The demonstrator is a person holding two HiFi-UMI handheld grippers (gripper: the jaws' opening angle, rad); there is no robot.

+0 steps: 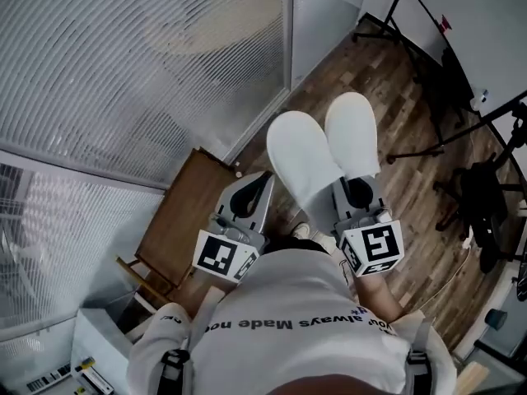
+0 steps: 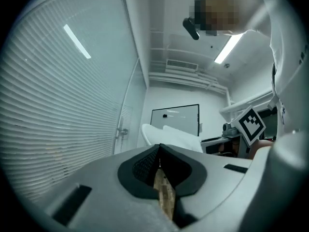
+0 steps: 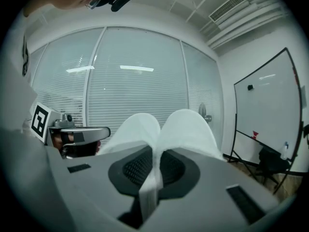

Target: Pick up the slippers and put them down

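Two slippers (image 1: 306,163) hang in mid-air at the centre of the head view, toes pointing to the upper right, above the wooden floor (image 1: 412,212). Both seem to hang from one grip. The right gripper (image 3: 154,151) is pinching a fold of their white fabric between its pads, and in its own view the two toes fan out just beyond the jaws. The left gripper (image 2: 159,149), lower left of the slippers in the head view, has its jaws pressed together on nothing. Only a sliver of floor shows beneath its tips.

The step in hand looks like the carry before the put-down. One thin fold bears both slippers, so a jerk could pull one free. Move smoothly and hold the squeeze firm. Pick a bare patch of floor away from the brown table (image 1: 185,212) at the left and the black chair (image 1: 482,200) at the right. Lower until the soles lie flat on the boards, and only then spread the jaws. The left gripper is free to steady the nearer slipper, should it sag or twist.
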